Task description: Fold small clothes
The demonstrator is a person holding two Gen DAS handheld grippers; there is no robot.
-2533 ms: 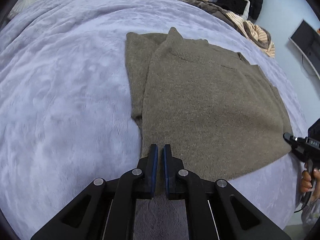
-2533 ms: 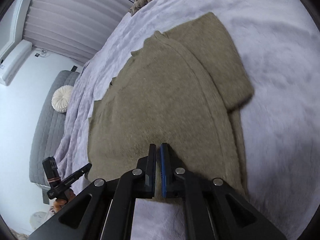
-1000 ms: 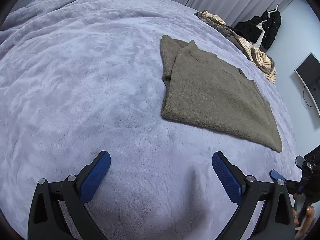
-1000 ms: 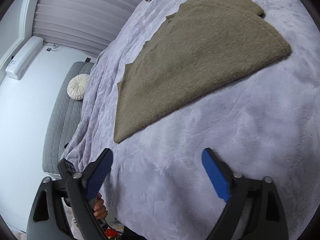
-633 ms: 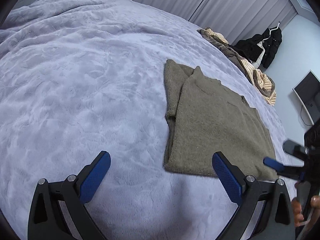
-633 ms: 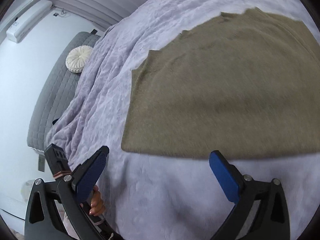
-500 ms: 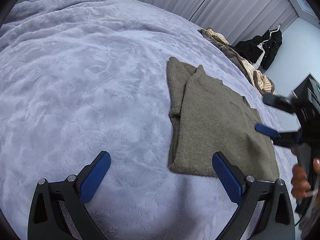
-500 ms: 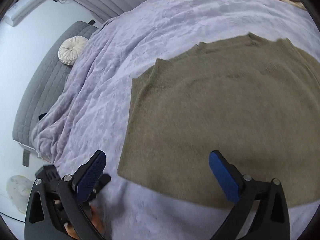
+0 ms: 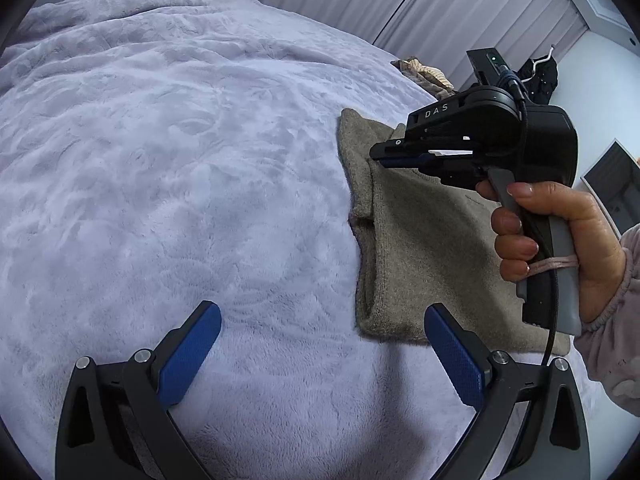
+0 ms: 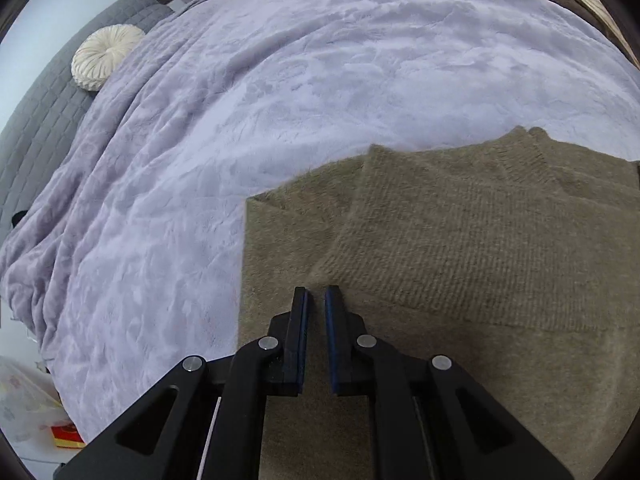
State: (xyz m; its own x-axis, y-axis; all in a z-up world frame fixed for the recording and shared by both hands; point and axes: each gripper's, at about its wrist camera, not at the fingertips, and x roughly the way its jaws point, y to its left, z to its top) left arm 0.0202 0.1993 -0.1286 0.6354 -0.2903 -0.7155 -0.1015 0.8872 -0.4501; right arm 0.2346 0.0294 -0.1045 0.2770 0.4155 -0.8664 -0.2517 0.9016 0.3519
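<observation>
So the olive-brown knitted sweater [image 9: 432,240] is lying flat on the fluffy lavender bed blanket [image 9: 180,168], already folded in on itself, with one sleeve tucked along its left edge in the left wrist view. In the right wrist view the ribbed folded layer [image 10: 480,240] sits on top of the fuzzier bottom layer.

The left gripper [image 9: 320,344] hangs over bare blanket just beside the sweater's near corner, blue pads spread wide with nothing in between. Its right pad lines up with the sweater's bottom edge in the picture, though I can't tell if it's actually touching.

The right gripper [image 10: 316,300] is above the sweater, pointing down at it, and its jaws are closing, only a narrow slit left between the blue pads. No fabric is in that gap as far as I can see. From the left camera you get it side-on, held by the right hand [image 9: 560,240] with a pink sleeve cuff [image 9: 616,320] showing.

A round cream pillow [image 10: 106,56] sits by the grey quilted headboard [image 10: 44,120].
</observation>
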